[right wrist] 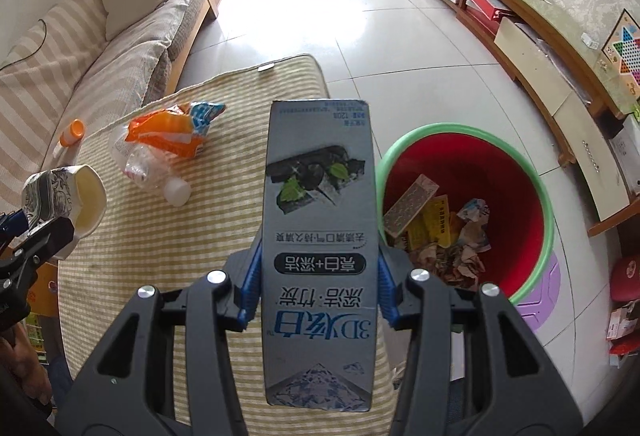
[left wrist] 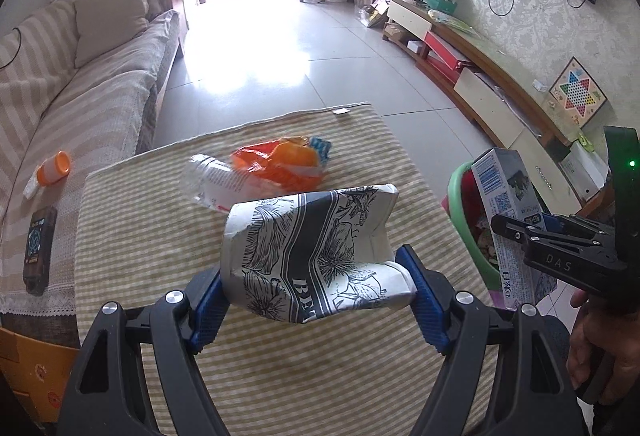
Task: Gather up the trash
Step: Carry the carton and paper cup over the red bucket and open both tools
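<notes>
- My left claw (left wrist: 316, 290) pinches a crushed paper cup (left wrist: 312, 252) across its sides, lower centre of the left view, lifted off the counter (left wrist: 132, 236); the dents sit at the pads.
- My right claw (right wrist: 318, 276) clamps a grey toothpaste box (right wrist: 320, 220) on its long edges, centre of the right view, box pointing away, probably to tip it into the bin (right wrist: 464, 140) at right.
- The bin already has paper scraps and cards in it.
- An orange wrapper (left wrist: 280, 164) and a clear bottle (left wrist: 212, 180) are left on the counter, mid-frame.
- Hidden: the box's far side; the bin's near rim sits behind the box; the bottle is partly under the wrapper.
</notes>
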`<action>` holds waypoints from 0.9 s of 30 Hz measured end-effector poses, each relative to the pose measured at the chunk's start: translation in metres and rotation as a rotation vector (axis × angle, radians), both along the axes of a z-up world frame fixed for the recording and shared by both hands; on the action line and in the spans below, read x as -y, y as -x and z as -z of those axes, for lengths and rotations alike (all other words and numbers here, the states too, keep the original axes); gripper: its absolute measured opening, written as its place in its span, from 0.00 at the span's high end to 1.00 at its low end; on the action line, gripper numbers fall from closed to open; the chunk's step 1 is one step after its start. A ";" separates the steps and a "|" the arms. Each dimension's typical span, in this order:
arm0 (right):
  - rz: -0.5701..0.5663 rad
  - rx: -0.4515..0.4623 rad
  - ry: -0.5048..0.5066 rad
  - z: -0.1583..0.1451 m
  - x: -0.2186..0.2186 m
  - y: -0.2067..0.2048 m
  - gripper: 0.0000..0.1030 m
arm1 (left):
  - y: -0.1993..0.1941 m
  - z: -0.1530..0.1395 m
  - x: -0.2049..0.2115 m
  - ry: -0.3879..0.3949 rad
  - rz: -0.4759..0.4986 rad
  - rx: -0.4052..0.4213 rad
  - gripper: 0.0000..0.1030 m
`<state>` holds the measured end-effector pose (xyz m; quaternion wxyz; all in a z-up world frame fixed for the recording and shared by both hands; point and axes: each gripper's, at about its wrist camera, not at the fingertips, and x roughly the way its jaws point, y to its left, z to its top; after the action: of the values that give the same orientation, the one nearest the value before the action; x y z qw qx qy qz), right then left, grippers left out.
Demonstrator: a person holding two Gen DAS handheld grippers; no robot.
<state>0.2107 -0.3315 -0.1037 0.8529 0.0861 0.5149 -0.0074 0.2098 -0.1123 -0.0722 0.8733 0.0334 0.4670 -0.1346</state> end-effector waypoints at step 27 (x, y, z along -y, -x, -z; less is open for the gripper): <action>0.277 0.061 -0.157 0.005 0.206 0.010 0.56 | -0.028 0.003 0.237 0.066 0.330 -0.049 0.28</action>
<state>0.2005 -0.5374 -0.1092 0.8495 0.2231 0.4711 -0.0822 0.2380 -0.3490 -0.0755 0.8284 0.0777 0.4714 -0.2923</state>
